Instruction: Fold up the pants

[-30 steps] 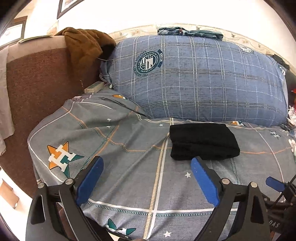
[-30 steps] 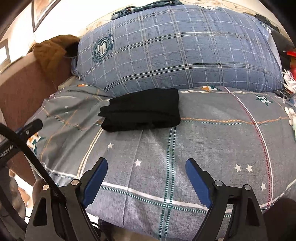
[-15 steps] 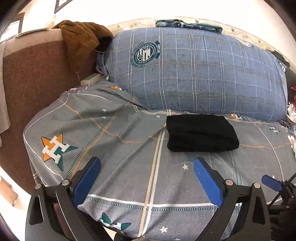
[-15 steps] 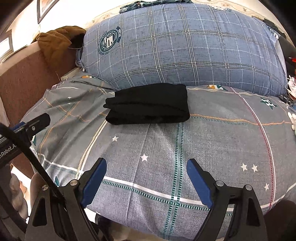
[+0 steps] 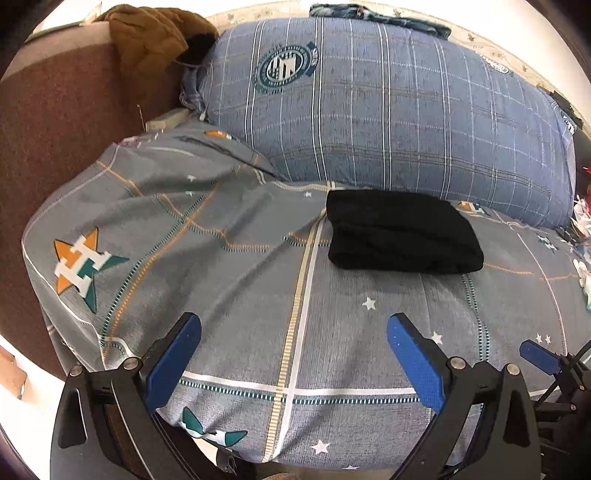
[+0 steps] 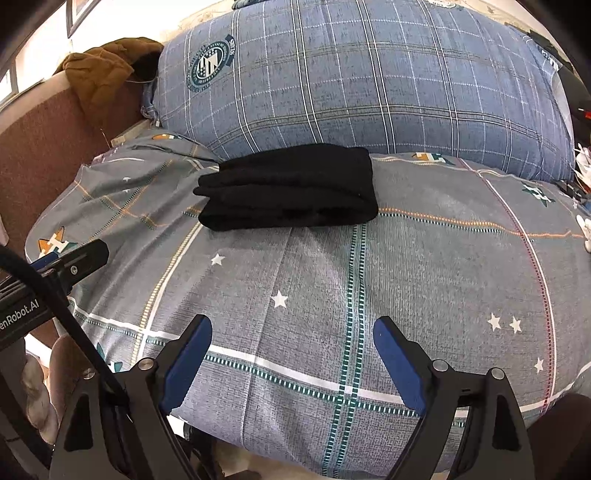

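Observation:
The black pants (image 5: 402, 230) lie folded into a compact rectangle on the grey patterned bed cover (image 5: 258, 295), just in front of the big blue plaid pillow (image 5: 369, 110). They also show in the right wrist view (image 6: 291, 186). My left gripper (image 5: 293, 332) is open and empty, held near the bed's front edge, well short of the pants. My right gripper (image 6: 291, 334) is open and empty too, also back from the pants. The right gripper's fingertip (image 5: 537, 356) shows at the lower right of the left wrist view.
A brown jacket (image 5: 151, 33) hangs over the brown headboard (image 5: 55, 129) at the left. A blue garment (image 5: 380, 16) lies on top of the pillow. Small white items (image 5: 583, 266) sit at the bed's right edge. The left gripper (image 6: 70, 264) shows at the left of the right wrist view.
Both grippers have drawn back a little from the pants and stay open. The folded pants have not moved.

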Tool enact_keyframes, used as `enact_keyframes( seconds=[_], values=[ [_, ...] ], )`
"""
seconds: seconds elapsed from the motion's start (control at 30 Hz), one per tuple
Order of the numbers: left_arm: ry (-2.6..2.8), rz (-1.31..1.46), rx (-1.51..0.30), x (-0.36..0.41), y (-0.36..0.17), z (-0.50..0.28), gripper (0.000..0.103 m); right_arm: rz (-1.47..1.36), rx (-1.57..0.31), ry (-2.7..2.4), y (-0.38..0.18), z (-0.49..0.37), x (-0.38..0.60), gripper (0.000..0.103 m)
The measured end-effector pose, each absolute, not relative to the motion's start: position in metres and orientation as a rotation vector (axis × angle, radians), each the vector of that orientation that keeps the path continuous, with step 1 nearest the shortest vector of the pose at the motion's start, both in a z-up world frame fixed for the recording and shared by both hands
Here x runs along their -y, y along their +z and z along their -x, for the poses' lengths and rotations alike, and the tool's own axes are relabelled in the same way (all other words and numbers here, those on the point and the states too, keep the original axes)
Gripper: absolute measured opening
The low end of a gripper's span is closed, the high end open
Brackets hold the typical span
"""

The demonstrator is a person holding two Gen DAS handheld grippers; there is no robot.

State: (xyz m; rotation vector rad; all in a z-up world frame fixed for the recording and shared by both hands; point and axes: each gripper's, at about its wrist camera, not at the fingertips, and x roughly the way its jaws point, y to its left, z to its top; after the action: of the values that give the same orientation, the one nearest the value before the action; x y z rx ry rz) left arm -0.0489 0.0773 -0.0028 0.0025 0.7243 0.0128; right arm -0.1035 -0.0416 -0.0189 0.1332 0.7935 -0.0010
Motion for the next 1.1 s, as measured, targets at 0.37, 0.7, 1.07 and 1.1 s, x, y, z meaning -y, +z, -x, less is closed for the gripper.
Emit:
enact_keyframes(
  seconds=[0.37, 0.7, 1.07, 1.1],
  values=[
    [-0.002, 0.018, -0.823, -0.082, -0.029, 0.012, 0.101, -0.068, -0.827, -0.028, -0.027, 0.064, 0.044, 0.093],
    [-0.019, -0.006, -0.866, -0.073, -0.038, -0.029, 0.101, -0.062, -0.836, -0.028, -0.027, 0.028, 0.048, 0.093],
    [-0.046, -0.004, -0.882, -0.065, -0.041, -0.036, 0.101, -0.120, -0.852, -0.039, -0.038, 0.028, 0.061, 0.094],
    [-0.047, -0.004, -0.884, -0.065, -0.042, -0.036, 0.101, -0.124, -0.854, -0.041, -0.038, 0.028, 0.062, 0.094]
  ],
)
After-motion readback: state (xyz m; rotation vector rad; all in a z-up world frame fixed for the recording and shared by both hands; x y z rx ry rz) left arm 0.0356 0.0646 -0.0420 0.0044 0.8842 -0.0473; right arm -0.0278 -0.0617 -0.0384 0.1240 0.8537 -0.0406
